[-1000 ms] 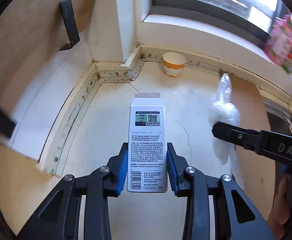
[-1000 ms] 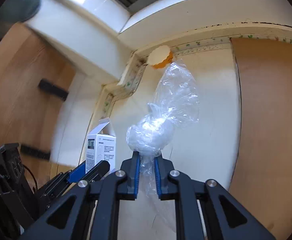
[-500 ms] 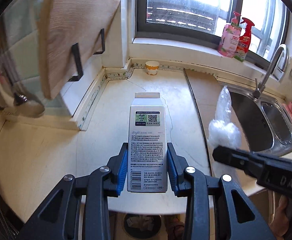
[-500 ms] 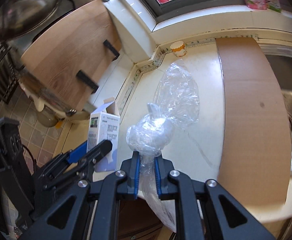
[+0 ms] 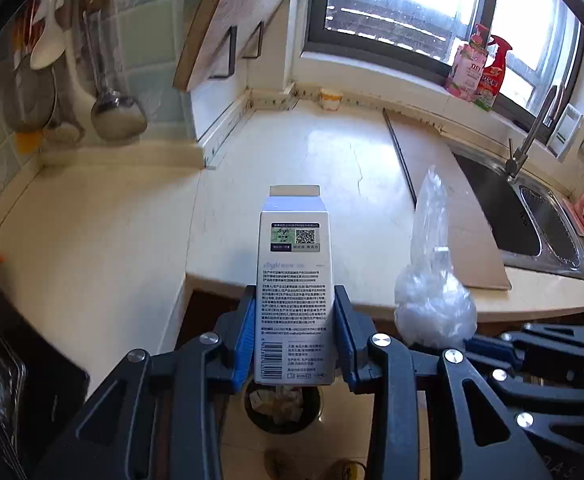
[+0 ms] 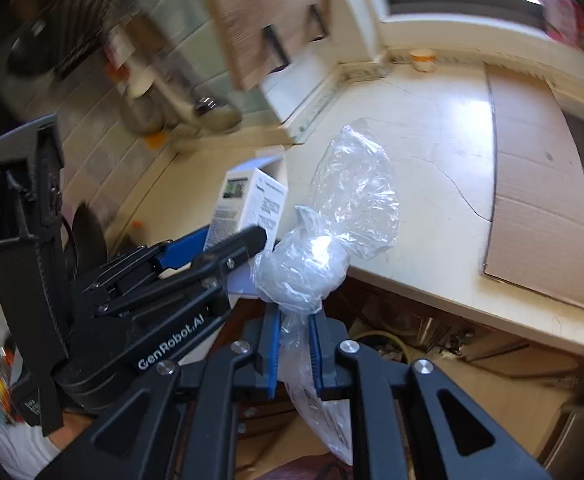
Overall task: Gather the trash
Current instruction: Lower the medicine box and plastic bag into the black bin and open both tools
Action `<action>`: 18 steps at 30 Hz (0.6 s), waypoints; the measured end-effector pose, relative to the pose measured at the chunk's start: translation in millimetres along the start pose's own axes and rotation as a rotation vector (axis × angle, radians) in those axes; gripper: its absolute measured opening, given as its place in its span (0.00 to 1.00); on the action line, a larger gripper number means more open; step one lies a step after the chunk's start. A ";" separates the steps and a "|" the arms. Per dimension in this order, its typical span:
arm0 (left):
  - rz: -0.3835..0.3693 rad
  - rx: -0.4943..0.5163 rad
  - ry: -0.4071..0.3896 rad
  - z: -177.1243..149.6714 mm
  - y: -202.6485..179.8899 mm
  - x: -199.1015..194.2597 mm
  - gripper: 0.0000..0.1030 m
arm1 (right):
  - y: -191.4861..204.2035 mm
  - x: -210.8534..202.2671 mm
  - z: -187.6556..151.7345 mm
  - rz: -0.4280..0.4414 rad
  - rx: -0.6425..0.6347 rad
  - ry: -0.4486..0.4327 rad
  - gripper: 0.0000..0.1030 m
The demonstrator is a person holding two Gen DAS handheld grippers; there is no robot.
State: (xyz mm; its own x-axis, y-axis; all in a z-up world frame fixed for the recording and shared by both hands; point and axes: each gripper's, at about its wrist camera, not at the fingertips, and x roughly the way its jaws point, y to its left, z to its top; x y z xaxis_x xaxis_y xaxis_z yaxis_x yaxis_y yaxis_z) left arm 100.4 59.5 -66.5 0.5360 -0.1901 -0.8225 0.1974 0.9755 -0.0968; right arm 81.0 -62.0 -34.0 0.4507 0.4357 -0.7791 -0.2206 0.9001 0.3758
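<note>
Now, carrying: both loads off the bench [image 5: 312,152].
Left hand-held gripper [image 5: 294,336]: grasping carton [image 5: 294,280], upright, over bin [image 5: 282,404] at 6 o'clock.
Right hand-held gripper [image 6: 294,346]: clenched on plastic bag [image 6: 316,248], neck pinched.

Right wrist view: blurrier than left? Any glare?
Right wrist view: motion blur smears the hanging utensils and window edge; the plastic bag stays sharp, with a bright glint. Left wrist view: crisp, carton text legible; window blown out, countertop glares.
</note>
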 end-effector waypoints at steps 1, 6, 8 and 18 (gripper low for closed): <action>0.001 -0.014 0.026 -14.7 2.2 3.1 0.33 | 3.2 3.4 -9.6 -0.010 -0.035 0.006 0.12; 0.000 -0.098 0.162 -88.7 8.8 26.2 0.33 | -13.1 31.2 -64.0 0.015 -0.014 0.091 0.12; 0.027 -0.110 0.209 -116.3 8.1 38.9 0.33 | -25.5 46.2 -87.1 0.008 0.006 0.133 0.12; 0.073 -0.172 0.338 -214.4 23.2 115.4 0.33 | -103.0 158.3 -189.1 0.018 0.228 0.392 0.12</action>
State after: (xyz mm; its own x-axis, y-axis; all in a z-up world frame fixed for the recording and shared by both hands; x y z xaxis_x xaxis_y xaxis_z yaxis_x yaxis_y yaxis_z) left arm -9.1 83.9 -283.8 0.2369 -0.1006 -0.9663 0.0133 0.9949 -0.1003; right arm 11.5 -86.2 -291.0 0.0775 0.4568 -0.8862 -0.0095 0.8891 0.4576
